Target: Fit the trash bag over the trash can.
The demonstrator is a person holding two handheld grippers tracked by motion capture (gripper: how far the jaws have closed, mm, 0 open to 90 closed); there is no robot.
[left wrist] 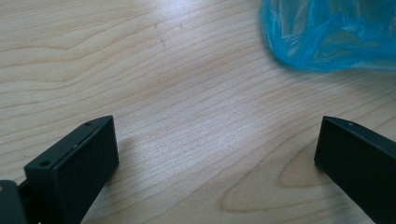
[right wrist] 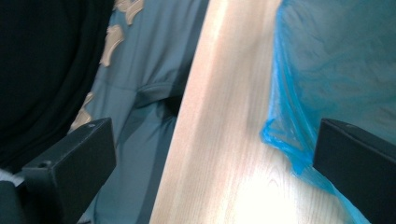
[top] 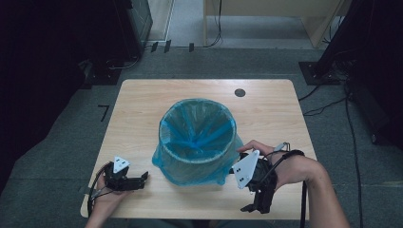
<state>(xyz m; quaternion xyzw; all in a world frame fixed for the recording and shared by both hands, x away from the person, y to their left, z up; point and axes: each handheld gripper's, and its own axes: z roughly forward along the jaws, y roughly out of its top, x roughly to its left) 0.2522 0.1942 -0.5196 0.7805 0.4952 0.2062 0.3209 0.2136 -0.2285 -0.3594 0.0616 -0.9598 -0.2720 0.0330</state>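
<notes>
The high view looks forward and down from above the person's side, taking in the whole worktop [top: 142, 102]; the left gripper view sits close over the wood, facing the blue bag [left wrist: 327, 35]; the right gripper view looks along the worktop's near edge; all three share that bag and the wood.

Open tool [left wrist: 217, 149] over table [left wrist: 177, 93], blue bag [left wrist: 327, 35] ahead
</notes>
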